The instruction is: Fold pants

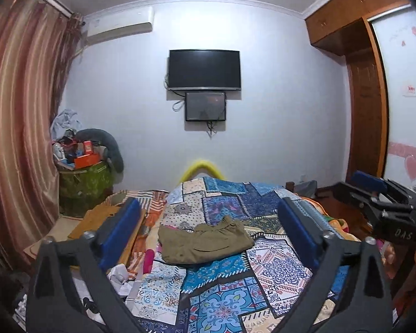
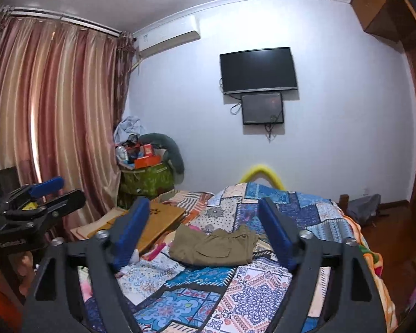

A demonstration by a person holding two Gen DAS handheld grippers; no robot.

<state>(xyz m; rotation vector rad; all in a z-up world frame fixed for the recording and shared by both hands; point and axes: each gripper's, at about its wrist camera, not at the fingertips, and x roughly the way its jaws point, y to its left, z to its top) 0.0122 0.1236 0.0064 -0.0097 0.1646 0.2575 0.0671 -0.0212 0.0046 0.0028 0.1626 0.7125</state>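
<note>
While both claws gape empty, folded pants [image 1: 205, 242] on quilt [image 1: 274, 274], doorway only in left view.

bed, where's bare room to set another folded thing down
Free: the patchwork quilt in front of the folded pants, and the stretch behind them toward the yellow footboard. Crowded: the left edge, with the cardboard, crumpled paper and pink item.

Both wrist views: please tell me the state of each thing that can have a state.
pants: folded into a compact bundle, lying on the patchwork bedspread, free of both grippers
left gripper: open, empty
right gripper: open, empty
television: screen dark
curtain: drawn shut
</note>
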